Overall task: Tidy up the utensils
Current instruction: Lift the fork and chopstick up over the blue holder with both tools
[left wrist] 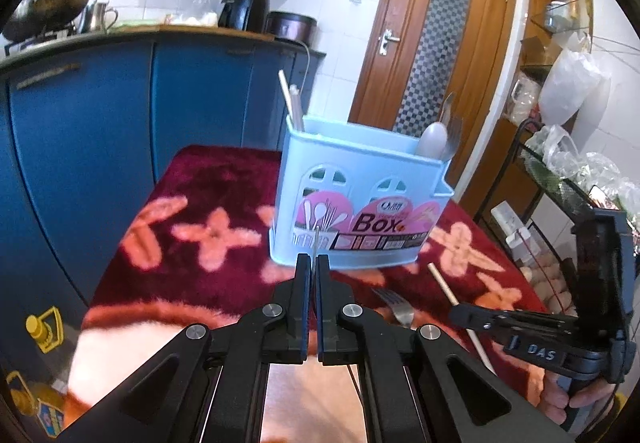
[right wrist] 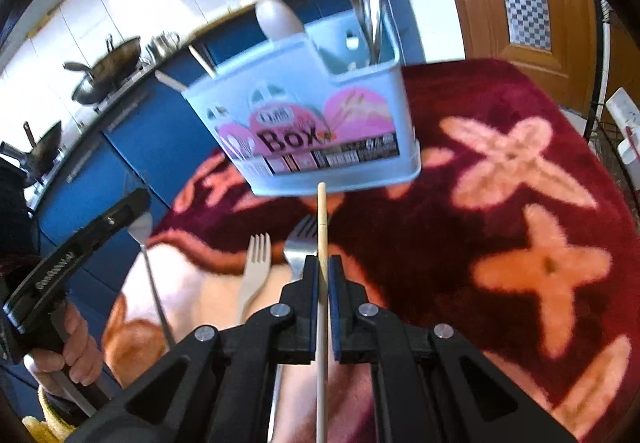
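A light blue utensil box (left wrist: 360,199) stands on the red flowered cloth (left wrist: 192,211), holding chopsticks (left wrist: 289,99) at its left end and spoons (left wrist: 434,139) at its right end. My left gripper (left wrist: 312,263) is shut on a thin metal spoon, seen edge-on in front of the box; the right wrist view shows that spoon (right wrist: 150,267) hanging from it. My right gripper (right wrist: 324,267) is shut on a wooden chopstick (right wrist: 322,227) pointing at the box (right wrist: 312,123). A metal fork (right wrist: 298,247) and a beige fork (right wrist: 256,271) lie on the cloth below.
Blue kitchen cabinets (left wrist: 120,115) stand behind the table, with woks (left wrist: 52,3) and an air fryer (left wrist: 244,7) on the counter. A wooden door (left wrist: 432,43) is at the back right. A wire rack (left wrist: 560,183) with plastic bags stands to the right.
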### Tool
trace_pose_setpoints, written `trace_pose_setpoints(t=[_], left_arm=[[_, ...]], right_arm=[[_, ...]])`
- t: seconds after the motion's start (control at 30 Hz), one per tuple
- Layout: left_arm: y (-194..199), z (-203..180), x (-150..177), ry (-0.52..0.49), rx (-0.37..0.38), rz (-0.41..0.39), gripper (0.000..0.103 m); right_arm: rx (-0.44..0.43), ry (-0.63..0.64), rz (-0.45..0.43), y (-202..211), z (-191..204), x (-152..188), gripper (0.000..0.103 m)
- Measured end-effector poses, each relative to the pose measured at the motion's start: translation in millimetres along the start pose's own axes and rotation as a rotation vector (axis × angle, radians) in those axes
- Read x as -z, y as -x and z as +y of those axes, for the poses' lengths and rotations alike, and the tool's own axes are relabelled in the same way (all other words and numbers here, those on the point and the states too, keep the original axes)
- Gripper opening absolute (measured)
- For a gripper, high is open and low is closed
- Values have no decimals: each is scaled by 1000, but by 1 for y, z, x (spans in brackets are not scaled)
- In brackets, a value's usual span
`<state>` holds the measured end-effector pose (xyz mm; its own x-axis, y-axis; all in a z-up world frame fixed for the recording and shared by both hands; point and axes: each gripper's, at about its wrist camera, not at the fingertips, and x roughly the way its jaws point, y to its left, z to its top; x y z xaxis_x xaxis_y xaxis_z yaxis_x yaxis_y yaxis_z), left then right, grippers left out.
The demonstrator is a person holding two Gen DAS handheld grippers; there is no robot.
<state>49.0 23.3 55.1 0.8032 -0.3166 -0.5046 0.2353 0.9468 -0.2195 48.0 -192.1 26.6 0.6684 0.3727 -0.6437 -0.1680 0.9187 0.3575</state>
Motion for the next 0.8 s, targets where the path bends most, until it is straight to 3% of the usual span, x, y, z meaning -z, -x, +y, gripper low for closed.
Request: trace_pose_setpoints(t=[0.2,0.4,0.8], left_arm=[[17,-7,-14,-21,-5,-61,2],[33,-14,-36,-48,-8,-128,2],[49,-27,-92,-111,-60,-248,2]], right_arm=[[-33,-10,-123,29,3,-6,6],[-28,11,-192,46,6,-12,6],[-26,17,-232,54,4,-16,6]])
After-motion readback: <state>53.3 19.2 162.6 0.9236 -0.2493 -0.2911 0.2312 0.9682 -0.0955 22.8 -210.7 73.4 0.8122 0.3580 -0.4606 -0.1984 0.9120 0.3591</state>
